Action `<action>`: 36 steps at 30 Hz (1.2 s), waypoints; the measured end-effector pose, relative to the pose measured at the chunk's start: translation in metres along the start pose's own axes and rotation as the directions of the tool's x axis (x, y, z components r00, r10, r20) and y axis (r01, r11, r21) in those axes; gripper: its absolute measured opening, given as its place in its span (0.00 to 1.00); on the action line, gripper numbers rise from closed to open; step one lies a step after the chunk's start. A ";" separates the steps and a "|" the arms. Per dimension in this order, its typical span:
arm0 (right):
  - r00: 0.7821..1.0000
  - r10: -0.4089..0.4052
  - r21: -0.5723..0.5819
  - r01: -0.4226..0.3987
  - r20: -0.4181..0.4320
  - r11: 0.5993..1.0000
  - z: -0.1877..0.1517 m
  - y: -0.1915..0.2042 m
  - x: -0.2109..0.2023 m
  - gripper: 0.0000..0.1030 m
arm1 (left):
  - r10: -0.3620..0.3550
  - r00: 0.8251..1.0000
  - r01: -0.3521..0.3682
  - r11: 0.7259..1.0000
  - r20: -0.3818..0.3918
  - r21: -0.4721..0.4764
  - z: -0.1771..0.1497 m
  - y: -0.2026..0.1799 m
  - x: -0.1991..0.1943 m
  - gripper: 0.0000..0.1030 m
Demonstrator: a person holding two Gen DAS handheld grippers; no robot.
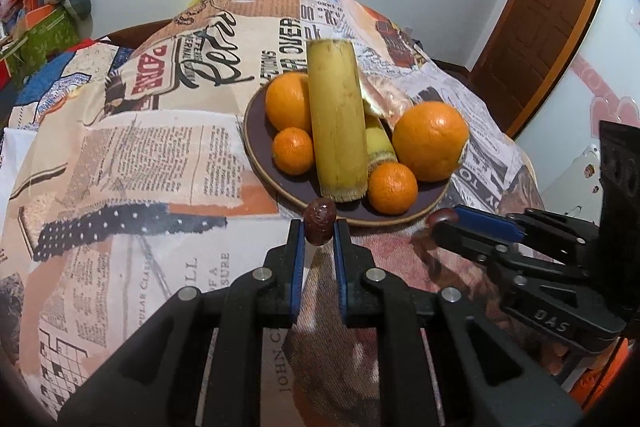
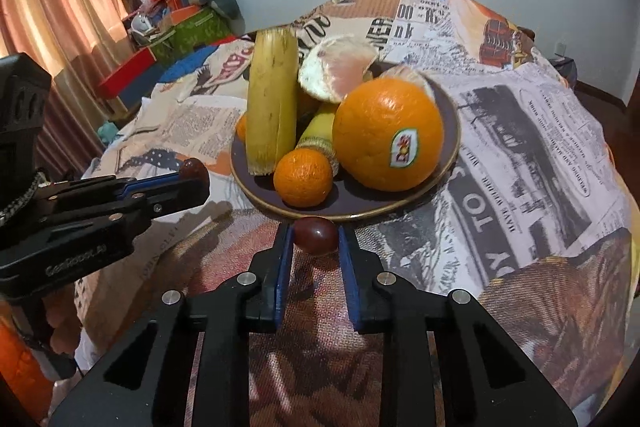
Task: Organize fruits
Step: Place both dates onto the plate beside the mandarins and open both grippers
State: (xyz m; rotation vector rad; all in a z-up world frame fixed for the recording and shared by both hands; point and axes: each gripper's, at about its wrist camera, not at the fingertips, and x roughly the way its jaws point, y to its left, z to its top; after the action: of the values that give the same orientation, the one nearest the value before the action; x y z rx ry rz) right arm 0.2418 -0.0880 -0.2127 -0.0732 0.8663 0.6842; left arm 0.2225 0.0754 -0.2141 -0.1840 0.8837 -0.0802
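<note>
A dark purple plate (image 1: 264, 163) (image 2: 450, 115) holds two big oranges (image 1: 430, 141) (image 2: 386, 135), small mandarins (image 1: 392, 188) (image 2: 303, 177), a tall yellow sugarcane piece (image 1: 338, 123) (image 2: 270, 99), a second piece and peeled pomelo segments (image 2: 340, 67). My left gripper (image 1: 319, 227) is shut on a wrinkled dark red date (image 1: 319, 225), just in front of the plate's near rim; it shows in the right wrist view (image 2: 194, 169). My right gripper (image 2: 315, 235) is shut on a smooth dark red date (image 2: 315, 235), also at the rim; it shows in the left wrist view (image 1: 442, 219).
The table wears a newspaper-print cloth (image 1: 160, 147) (image 2: 540, 147). Boxes and a grey plush (image 2: 192, 11) pile up at the back left beside a curtain (image 2: 48, 7). A wooden door (image 1: 552, 7) stands at the back right.
</note>
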 end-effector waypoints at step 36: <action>1.000 -0.027 0.024 0.027 -0.009 0.999 0.013 -0.015 0.015 0.23 | 0.007 1.000 -0.007 1.000 -0.026 0.008 0.022 0.010 0.030 0.30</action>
State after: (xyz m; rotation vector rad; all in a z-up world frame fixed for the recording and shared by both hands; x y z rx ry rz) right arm 0.2662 -0.0879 -0.2179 -0.0657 0.8805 0.6483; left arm 0.2580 0.0834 -0.2249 -0.1730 0.9102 -0.0799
